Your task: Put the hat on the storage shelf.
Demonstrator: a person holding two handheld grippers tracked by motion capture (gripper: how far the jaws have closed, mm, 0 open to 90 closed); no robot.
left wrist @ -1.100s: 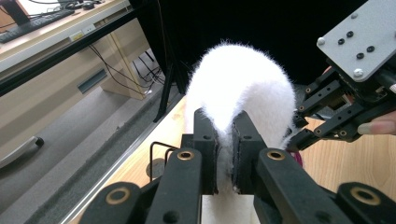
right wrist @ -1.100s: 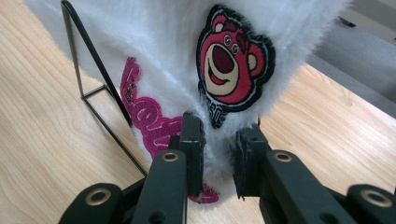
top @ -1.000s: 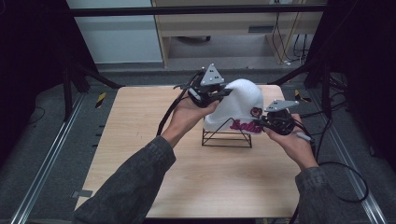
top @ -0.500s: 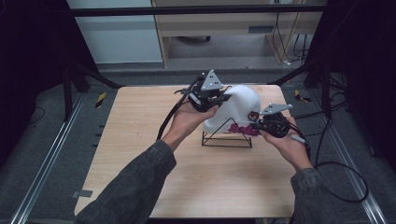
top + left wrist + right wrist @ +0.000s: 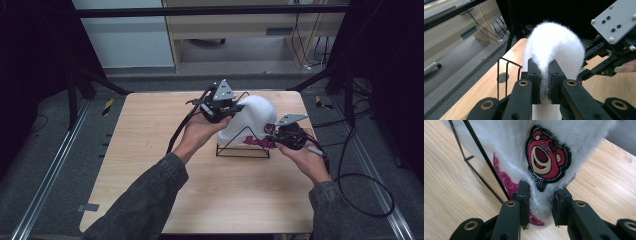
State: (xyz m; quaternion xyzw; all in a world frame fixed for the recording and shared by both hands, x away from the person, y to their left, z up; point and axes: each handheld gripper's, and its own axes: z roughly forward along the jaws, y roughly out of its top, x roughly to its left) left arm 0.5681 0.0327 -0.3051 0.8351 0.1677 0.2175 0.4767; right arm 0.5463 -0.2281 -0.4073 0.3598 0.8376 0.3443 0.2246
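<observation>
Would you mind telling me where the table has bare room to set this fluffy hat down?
The table's whole left side is bare, and so is the near strip between the sleeves. Around the wire stand and white hat it is crowded.

White furry hat (image 5: 506, 150), pink bear patch (image 5: 547, 157)

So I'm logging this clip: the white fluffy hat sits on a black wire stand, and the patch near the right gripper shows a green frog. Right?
Not quite. In the right gripper view the patch on the white fluffy hat shows a pink-red bear face, not a green frog. The hat does sit on the black wire stand.
</observation>
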